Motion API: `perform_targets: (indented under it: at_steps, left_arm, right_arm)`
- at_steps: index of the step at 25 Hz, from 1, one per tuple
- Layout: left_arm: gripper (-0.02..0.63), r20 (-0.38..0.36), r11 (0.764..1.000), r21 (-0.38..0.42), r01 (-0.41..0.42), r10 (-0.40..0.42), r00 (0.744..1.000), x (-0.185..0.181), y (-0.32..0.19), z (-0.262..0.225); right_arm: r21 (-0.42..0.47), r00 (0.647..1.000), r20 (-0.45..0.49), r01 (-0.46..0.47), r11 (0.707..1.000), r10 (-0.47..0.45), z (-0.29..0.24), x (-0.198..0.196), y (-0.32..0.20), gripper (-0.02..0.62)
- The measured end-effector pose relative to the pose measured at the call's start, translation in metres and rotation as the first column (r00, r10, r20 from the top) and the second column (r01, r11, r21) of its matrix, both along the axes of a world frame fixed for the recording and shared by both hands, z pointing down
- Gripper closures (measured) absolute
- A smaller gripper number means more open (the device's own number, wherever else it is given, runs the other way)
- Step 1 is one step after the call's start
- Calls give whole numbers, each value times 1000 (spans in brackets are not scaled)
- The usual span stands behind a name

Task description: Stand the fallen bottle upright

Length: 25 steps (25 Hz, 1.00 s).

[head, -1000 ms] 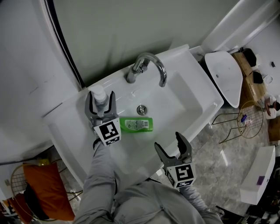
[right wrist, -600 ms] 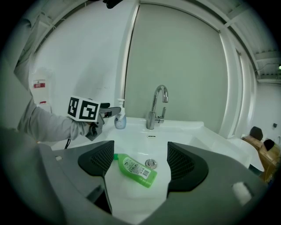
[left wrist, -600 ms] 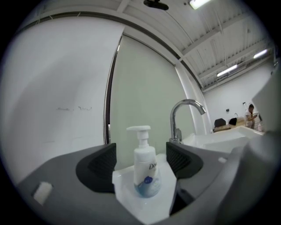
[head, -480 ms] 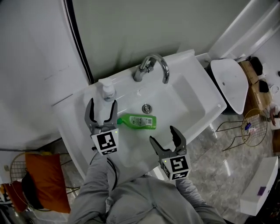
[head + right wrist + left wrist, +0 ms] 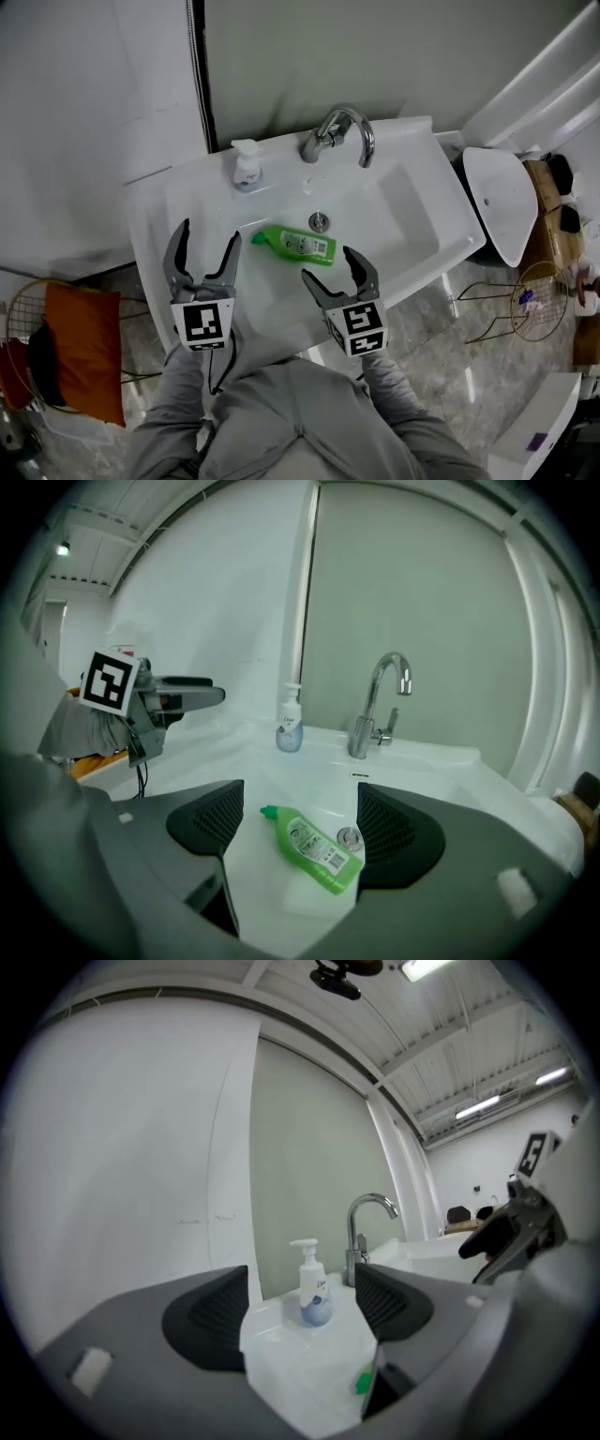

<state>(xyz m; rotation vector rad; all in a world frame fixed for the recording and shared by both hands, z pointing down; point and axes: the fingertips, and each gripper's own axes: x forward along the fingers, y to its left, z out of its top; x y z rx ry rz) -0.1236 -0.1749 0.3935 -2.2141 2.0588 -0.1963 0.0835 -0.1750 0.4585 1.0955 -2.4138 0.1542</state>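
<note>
A green bottle [image 5: 298,245] with a green cap lies on its side in the white sink basin [image 5: 394,211], cap pointing left, beside the drain [image 5: 319,221]. In the right gripper view the bottle [image 5: 314,847] lies between and beyond my open jaws. My right gripper [image 5: 331,272] hovers open just in front of the bottle, holding nothing. My left gripper [image 5: 202,253] is open over the sink's left front part, empty. In the left gripper view only the bottle's green cap [image 5: 363,1384] peeks past the right jaw.
A white soap pump dispenser [image 5: 247,163] stands on the sink's back left ledge, also seen as the dispenser [image 5: 314,1285]. A chrome faucet [image 5: 339,131] arches over the basin. A white toilet [image 5: 502,202] sits to the right; an orange cushion [image 5: 82,352] lies on the floor at left.
Both grippers have drawn back toward the sink's front edge; the left one has left the soap dispenser. The head view shifted, and the green bottle still lies on its side.
</note>
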Motion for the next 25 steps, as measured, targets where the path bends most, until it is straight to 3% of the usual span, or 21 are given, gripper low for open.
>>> perform_targets:
  at_steps: [3, 6, 9, 14, 20, 25]
  left_arm:
    - [224, -24, 999, -24, 35, -36, 999, -7, 29, -4]
    - [224, -53, 995, -65, 81, -85, 995, -13, 58, -5]
    - [224, -31, 989, -104, 106, -109, 994, -20, 81, 4]
    - [224, -74, 980, -108, 168, -176, 982, -37, 111, 14]
    - [224, -108, 960, -148, 237, -254, 961, -51, 134, 19]
    - [224, -149, 950, -166, 264, -289, 946, -59, 140, 26]
  right_arm:
    - [-87, 990, -79, 110, 990, -117, 26, -14, -1, 215]
    - [-109, 964, -121, 223, 969, -235, 45, -27, -4, 215]
    - [-134, 937, -165, 287, 948, -307, 62, -36, -8, 215]
    - [-211, 883, -274, 332, 919, -382, 99, -43, -25, 215]
    - [-365, 772, -400, 360, 858, -494, 146, -46, -43, 215]
    - [-431, 696, -481, 342, 835, -533, 180, -47, -57, 214]
